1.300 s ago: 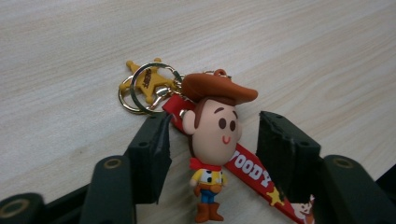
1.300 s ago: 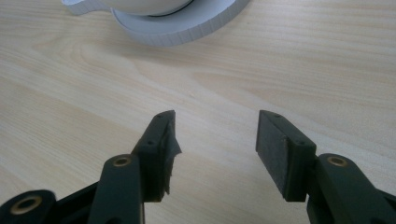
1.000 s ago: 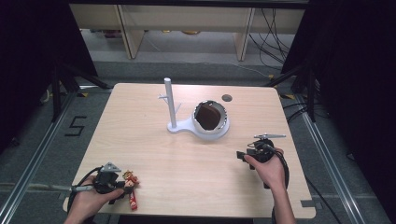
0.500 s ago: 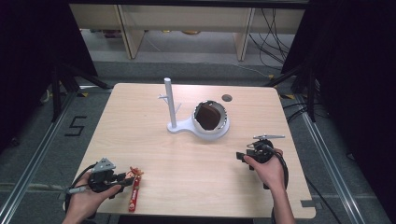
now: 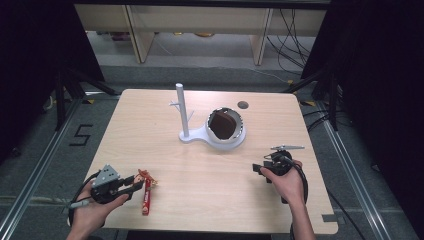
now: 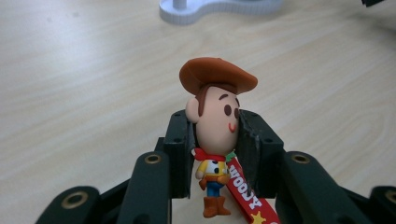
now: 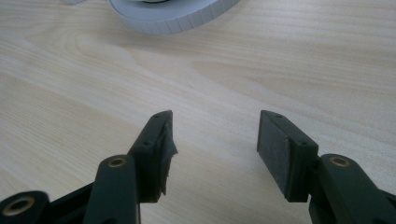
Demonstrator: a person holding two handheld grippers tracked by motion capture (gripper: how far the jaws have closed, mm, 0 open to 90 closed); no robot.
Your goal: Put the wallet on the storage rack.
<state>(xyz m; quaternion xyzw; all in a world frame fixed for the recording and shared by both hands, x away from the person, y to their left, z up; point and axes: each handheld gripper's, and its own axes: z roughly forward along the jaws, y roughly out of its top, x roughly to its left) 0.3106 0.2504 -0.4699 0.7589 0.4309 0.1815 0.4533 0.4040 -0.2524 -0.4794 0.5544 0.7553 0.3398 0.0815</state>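
Left gripper (image 6: 215, 135) is clamped on the head of a cowboy figurine (image 6: 215, 116), pads pressing both cheeks; its red strap (image 6: 243, 191) is cut off at the frame's lower edge, lettering only partly legible. In the high view the left gripper (image 5: 131, 188) sits at the table's (image 5: 165, 150) near left corner with the strap (image 5: 146, 196) lying flat; the figurine is too small to make out there. Right gripper (image 7: 212, 140) rests low over bare wood, jaws apart, nothing between them. Farther off stands a white stand (image 5: 187, 132) with post and ring, its contents dark and unclear.
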